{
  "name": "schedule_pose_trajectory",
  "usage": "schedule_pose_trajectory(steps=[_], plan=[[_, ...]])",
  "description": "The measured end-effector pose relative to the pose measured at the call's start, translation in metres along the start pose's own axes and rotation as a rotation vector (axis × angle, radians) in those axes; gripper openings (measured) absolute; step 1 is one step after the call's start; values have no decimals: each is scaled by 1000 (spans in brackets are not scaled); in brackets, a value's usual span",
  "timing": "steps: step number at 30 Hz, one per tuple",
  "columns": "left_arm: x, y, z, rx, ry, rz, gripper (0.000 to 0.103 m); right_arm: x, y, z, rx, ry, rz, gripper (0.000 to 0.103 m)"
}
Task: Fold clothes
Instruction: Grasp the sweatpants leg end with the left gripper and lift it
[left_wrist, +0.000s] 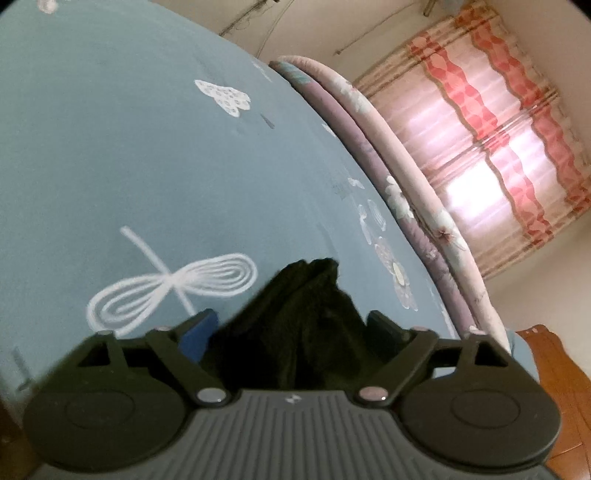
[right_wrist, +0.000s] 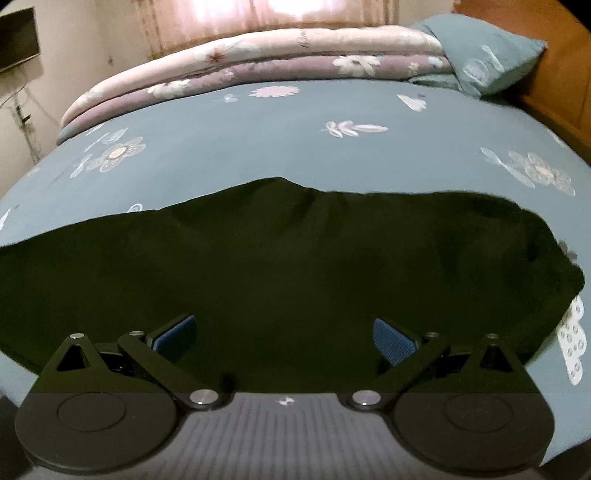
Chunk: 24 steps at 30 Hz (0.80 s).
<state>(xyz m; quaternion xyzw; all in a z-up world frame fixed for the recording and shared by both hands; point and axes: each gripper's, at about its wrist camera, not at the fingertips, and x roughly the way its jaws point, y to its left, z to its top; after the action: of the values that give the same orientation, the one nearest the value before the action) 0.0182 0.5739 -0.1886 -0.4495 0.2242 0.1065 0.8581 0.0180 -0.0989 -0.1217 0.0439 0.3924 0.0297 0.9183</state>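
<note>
Left gripper open — black garment between

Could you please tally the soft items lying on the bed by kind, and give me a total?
Dark garment: 1
Folded floral quilt: 1
Blue-grey pillow: 1
Total: 3, all on the blue-grey bedsheet.

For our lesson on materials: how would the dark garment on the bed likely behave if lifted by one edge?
The dark garment would probably droop: it already lies in soft folds on the bedsheet. It bunches limply between the open left gripper, so it seems light. It cannot roll or tip.
</note>
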Motion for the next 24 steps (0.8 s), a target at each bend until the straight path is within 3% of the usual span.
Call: schedule_pose_trajectory(steps=[5, 10, 14, 15, 16, 18, 24], plan=[[-7, -7, -8, 58, 65, 0, 91, -4, -1, 2, -1, -13, -9, 103], [-8, 0, -11, 30, 56, -40, 90, 3, -1, -1, 12, 10, -6, 103], [0, -9, -7, 67, 57, -7, 87, 1, 5, -1, -8, 9, 7, 103], [0, -13, -7, 98, 62, 19, 76, -1, 6, -1, -14, 2, 5, 103], [-2, -14, -8, 121, 62, 50, 58, -3, 6, 0, -18, -5, 3, 103], [-6, -13, -9, 147, 62, 95, 36, -5, 4, 1, -16, -17, -1, 103], [-10, -24, -11, 206, 81, 163, 30, 1, -2, -1, 21, 7, -2, 103]])
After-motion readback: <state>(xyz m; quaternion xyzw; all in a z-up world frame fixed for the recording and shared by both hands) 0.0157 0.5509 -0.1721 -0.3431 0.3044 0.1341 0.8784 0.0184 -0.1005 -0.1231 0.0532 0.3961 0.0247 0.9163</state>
